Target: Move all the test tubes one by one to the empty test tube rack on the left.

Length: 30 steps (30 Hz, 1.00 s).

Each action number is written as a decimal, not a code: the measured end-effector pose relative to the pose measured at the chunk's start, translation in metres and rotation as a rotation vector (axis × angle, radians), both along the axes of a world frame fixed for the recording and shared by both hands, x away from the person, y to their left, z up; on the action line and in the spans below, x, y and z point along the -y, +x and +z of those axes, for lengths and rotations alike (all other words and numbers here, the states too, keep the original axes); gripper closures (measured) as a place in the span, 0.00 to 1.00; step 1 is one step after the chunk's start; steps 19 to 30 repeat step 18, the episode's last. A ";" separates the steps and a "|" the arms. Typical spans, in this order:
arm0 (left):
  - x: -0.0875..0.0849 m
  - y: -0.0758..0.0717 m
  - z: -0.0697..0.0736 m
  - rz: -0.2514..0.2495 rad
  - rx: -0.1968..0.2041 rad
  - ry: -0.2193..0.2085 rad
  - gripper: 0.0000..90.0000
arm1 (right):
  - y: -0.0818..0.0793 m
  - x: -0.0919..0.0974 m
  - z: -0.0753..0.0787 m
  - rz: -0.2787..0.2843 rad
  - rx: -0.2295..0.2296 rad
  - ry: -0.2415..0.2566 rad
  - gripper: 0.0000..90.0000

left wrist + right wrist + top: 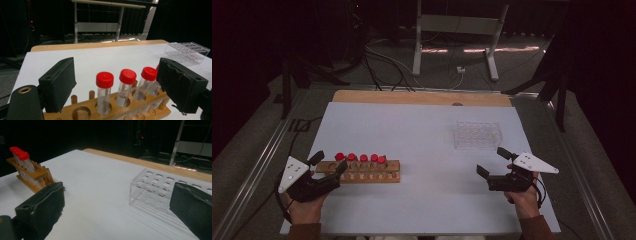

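Note:
A wooden rack (362, 171) holds several clear tubes with red caps (363, 158) at the table's left front. My left gripper (329, 163) stands open at the rack's left end, its jaws either side of that end. In the left gripper view the red-capped tubes (104, 93) stand in the wooden rack (120, 111) between my spread jaws. My right gripper (494, 162) is open near the right front, holding nothing. A clear plastic rack (478, 135) stands just beyond it, and its holes look empty. The right gripper view shows the clear rack (156, 192) ahead and the wooden rack (32, 176) far left.
The white table sheet (422, 150) has a wooden strip (422, 97) along its far edge. Metal rails run along both sides. Cables and a grey table frame (457, 30) lie on the floor beyond.

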<state>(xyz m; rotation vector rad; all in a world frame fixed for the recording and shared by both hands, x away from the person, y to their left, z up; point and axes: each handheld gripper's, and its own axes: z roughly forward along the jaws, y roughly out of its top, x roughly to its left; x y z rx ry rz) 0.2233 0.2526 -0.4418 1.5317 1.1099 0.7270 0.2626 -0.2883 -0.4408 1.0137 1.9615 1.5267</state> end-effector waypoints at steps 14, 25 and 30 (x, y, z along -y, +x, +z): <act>-0.002 0.001 -0.006 0.043 -0.027 -0.023 0.00 | -0.007 0.007 -0.011 -0.023 0.020 0.006 0.00; -0.004 0.001 -0.007 0.051 -0.025 -0.027 0.00 | -0.007 0.007 -0.013 -0.026 0.020 0.001 0.00; -0.004 0.001 -0.007 0.051 -0.025 -0.027 0.00 | -0.007 0.007 -0.013 -0.026 0.020 0.001 0.00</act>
